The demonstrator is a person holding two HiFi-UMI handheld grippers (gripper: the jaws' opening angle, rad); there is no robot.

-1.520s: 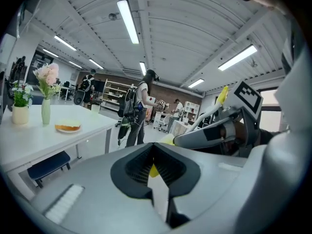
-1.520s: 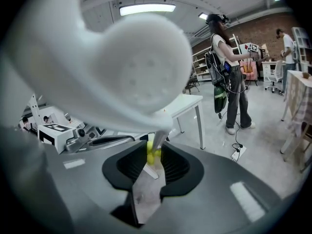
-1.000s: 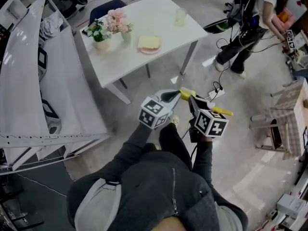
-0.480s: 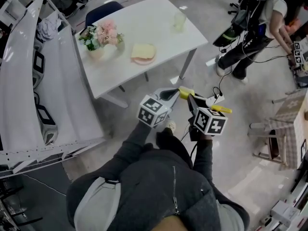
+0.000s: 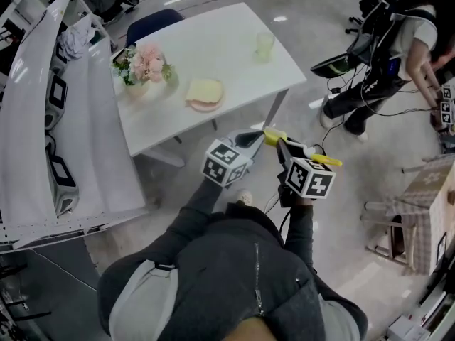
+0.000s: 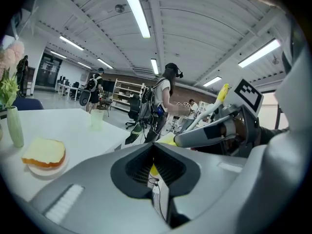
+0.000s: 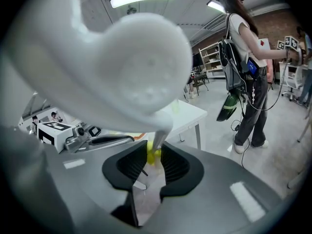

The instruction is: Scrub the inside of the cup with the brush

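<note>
A pale green translucent cup point(image 5: 264, 45) stands near the far right corner of the white table point(image 5: 220, 41); it also shows in the left gripper view point(image 6: 97, 118). My left gripper point(image 5: 256, 139) is shut with nothing in it point(image 6: 155, 165). My right gripper point(image 5: 282, 144) is shut on the brush point(image 5: 323, 160) at its yellow part point(image 7: 152, 155). The brush's white head point(image 7: 141, 77) looms close over the right camera. Both grippers hang side by side in the air over the floor, short of the table's near edge.
On the table stand a vase of pink flowers point(image 5: 146, 66) and a plate with bread point(image 5: 205, 92). A blue chair point(image 5: 153, 16) sits behind it. A white rack point(image 5: 64, 119) runs along the left. A person point(image 5: 384, 55) stands at the right, with cables on the floor.
The table has slid nearer in the head view as I walk toward it. Both grippers travel together, jaws unchanged, the brush still in the right one.
</note>
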